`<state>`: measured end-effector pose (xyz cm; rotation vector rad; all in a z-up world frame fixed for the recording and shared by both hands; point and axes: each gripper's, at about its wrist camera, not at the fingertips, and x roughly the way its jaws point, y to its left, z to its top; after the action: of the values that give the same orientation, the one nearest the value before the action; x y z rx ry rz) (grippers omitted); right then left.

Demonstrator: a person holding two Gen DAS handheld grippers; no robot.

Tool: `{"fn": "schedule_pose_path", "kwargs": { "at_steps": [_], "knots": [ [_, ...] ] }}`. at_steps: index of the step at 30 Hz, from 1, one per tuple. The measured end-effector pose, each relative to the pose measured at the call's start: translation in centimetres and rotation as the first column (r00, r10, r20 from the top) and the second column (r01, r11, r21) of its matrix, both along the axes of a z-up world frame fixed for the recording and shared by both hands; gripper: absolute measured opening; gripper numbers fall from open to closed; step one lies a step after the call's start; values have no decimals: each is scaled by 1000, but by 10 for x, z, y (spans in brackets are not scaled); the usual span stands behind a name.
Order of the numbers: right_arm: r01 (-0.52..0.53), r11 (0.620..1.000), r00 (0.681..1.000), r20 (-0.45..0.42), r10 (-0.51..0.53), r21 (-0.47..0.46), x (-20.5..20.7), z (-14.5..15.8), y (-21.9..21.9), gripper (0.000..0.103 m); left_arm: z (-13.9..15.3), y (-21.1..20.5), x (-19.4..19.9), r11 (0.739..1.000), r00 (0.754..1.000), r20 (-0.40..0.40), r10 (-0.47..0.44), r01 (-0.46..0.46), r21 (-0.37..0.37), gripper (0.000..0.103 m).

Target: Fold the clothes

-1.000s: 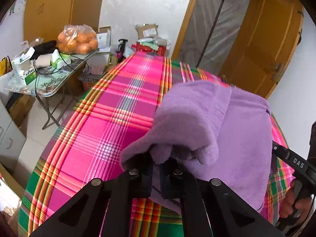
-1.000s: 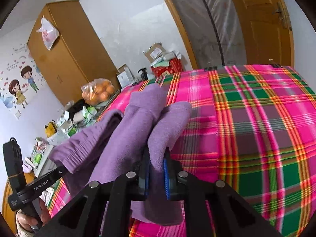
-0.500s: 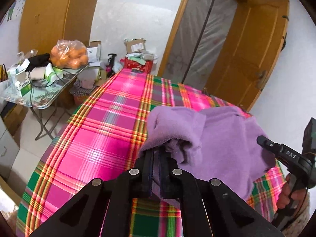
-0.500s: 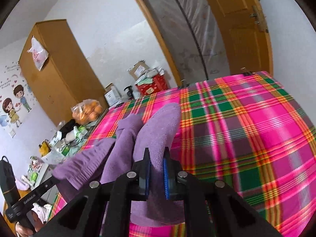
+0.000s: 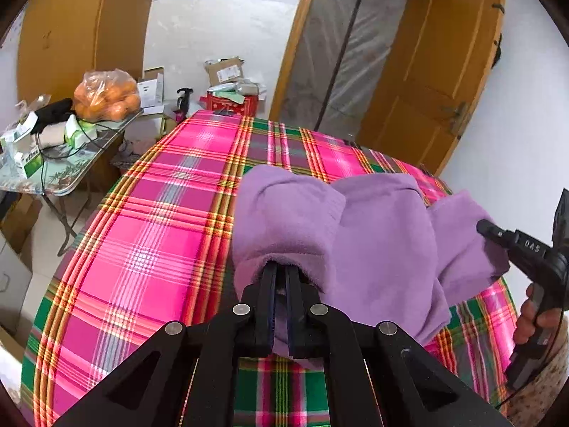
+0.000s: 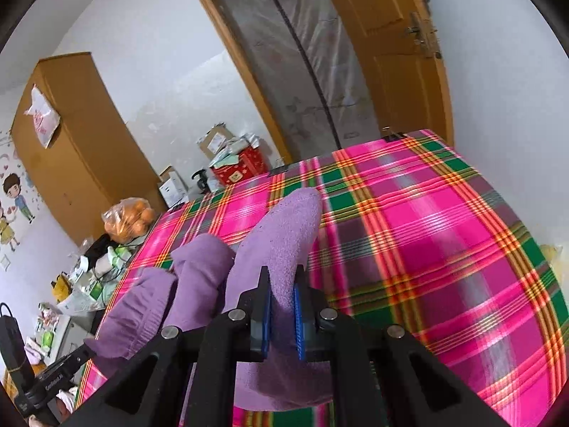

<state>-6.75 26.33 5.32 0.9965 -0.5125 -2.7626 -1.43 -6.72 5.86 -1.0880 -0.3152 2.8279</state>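
Presently: soft purple fleece garment [image 5: 373, 235], both edges clenched by left tool [image 5: 281, 284] and right tool [image 6: 282, 295], above pink plaid bed cover [image 5: 149, 235]. Risk: bunched fleece could slip, skewing the fold.

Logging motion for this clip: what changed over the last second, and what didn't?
Both grippers drew back toward the near edge, carrying the purple garment with them, so more of the plaid cloth shows ahead. The left gripper and right gripper stay clamped on the fabric; nothing was released. The side table's clutter is unchanged.
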Motion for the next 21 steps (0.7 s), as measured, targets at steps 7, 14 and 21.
{"fn": "schedule_pose_path", "kwargs": {
  "at_steps": [7, 14, 21],
  "knots": [
    [41, 998, 998, 51, -44, 45, -5, -23, 15, 12, -9, 1, -2, 1000, 1000, 28, 1, -1, -11, 4],
    [102, 993, 993, 55, -106, 67, -7, -31, 29, 11, -18, -6, -4, 999, 998, 60, 26, -24, -20, 4],
    [126, 983, 989, 61, -136, 137, -8, -33, 30, 16, -20, -7, -4, 999, 997, 64, 30, -28, -21, 4]
  ]
}}
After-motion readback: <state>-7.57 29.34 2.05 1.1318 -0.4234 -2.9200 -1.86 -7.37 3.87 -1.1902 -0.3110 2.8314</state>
